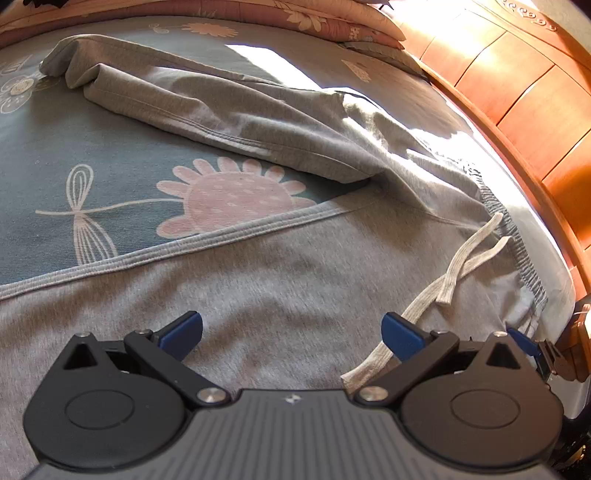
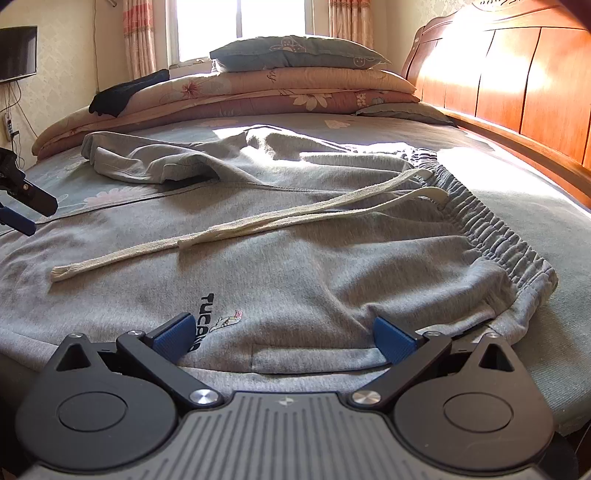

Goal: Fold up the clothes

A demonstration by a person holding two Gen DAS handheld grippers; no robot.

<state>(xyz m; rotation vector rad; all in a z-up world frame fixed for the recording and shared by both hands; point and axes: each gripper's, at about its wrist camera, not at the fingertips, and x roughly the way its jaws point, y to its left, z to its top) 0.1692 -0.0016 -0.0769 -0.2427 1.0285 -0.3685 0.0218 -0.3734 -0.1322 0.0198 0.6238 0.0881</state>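
Hovering low with jaws wide and empty, the left gripper [image 1: 291, 332] and right gripper [image 2: 282, 338] sit over the grey sweatpants [image 2: 295, 266] spread on the bed [image 1: 92, 147]; drawstring [image 2: 229, 225] toward twelve, folded quilts [image 2: 258, 92] beyond.

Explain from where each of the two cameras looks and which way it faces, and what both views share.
Left wrist: sits on the left gripper, low over the grey cotton sweatpants, facing along the spread leg toward the orange wooden headboard; its open blue fingertips show.
Right wrist: sits on the right gripper at the near bed edge, facing across the sweatpants toward the stacked floral quilts and window; its open fingertips and the other gripper's tip at left show.
Shared: sweatpants, cream flat drawstring, elastic waistband, headboard.
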